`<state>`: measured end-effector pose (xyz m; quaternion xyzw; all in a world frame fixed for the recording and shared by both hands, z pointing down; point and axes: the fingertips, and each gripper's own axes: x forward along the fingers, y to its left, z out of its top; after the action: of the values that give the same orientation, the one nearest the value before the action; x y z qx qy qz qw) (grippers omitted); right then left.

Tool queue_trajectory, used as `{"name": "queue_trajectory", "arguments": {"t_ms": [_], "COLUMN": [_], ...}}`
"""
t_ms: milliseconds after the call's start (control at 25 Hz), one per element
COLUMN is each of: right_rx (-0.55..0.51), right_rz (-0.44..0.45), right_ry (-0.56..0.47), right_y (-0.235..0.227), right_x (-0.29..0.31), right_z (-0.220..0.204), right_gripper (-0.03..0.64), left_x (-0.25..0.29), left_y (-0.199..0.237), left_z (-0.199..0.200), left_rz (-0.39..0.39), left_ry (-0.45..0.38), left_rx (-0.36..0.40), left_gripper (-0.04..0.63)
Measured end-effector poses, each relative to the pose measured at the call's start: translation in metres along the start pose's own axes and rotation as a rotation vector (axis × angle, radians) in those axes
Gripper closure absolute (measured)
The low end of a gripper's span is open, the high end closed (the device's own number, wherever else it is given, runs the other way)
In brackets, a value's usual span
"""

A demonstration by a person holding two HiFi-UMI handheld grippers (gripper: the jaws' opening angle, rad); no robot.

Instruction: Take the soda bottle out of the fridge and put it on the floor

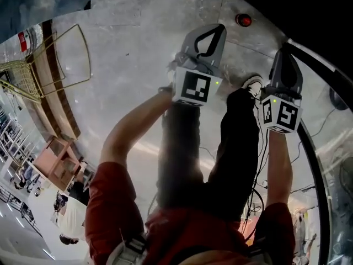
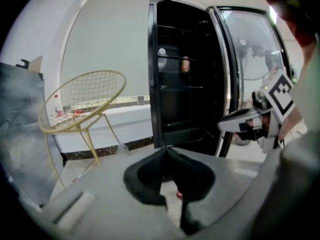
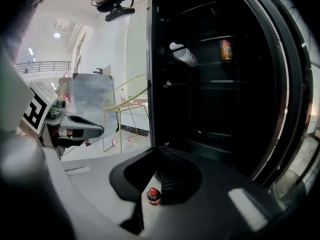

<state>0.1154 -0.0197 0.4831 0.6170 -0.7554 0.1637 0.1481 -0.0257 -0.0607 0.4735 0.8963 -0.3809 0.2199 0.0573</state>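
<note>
The soda bottle (image 1: 243,20), dark with a red cap, stands upright on the grey floor in front of the open black fridge (image 3: 225,109). Seen from above, its cap (image 3: 153,195) shows through the gap under my right gripper's jaws, and as a red spot (image 2: 178,195) under the left's. Both grippers hang high above it and hold nothing. My left gripper (image 2: 167,148) has its jaw tips together, and so does my right gripper (image 3: 161,146). In the head view the left gripper (image 1: 222,27) and right gripper (image 1: 282,51) sit side by side over the person's legs.
An orange can (image 3: 226,49) and a white bottle (image 3: 184,55) sit on an upper fridge shelf. The glass fridge door (image 2: 250,49) stands open at the right. A yellow wire chair (image 2: 85,104) stands left of the fridge. Cables (image 1: 259,192) lie on the floor.
</note>
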Motion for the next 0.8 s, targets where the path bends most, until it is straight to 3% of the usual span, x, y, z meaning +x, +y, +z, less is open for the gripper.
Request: {"name": "queue_trajectory", "arguments": {"t_ms": [280,680,800], "right_rx": [0.049,0.083,0.090], "right_rz": [-0.016,-0.025,-0.019], "right_ry": [0.033,0.021,0.000], "right_y": [0.011,0.024,0.029], "right_x": [-0.073,-0.165,-0.190], "right_z": [0.137,0.315,0.356], "right_gripper": [0.615,0.615,0.615], "left_x": [-0.073,-0.185,-0.210], "left_y": [0.009,0.010,0.009], "left_z": [0.154,0.326,0.370], "left_rz": [0.067,0.139,0.149], "left_ry": [-0.010,-0.014,-0.002], "left_rx": [-0.021,-0.119,-0.089], "left_gripper": [0.595,0.595,0.595]}}
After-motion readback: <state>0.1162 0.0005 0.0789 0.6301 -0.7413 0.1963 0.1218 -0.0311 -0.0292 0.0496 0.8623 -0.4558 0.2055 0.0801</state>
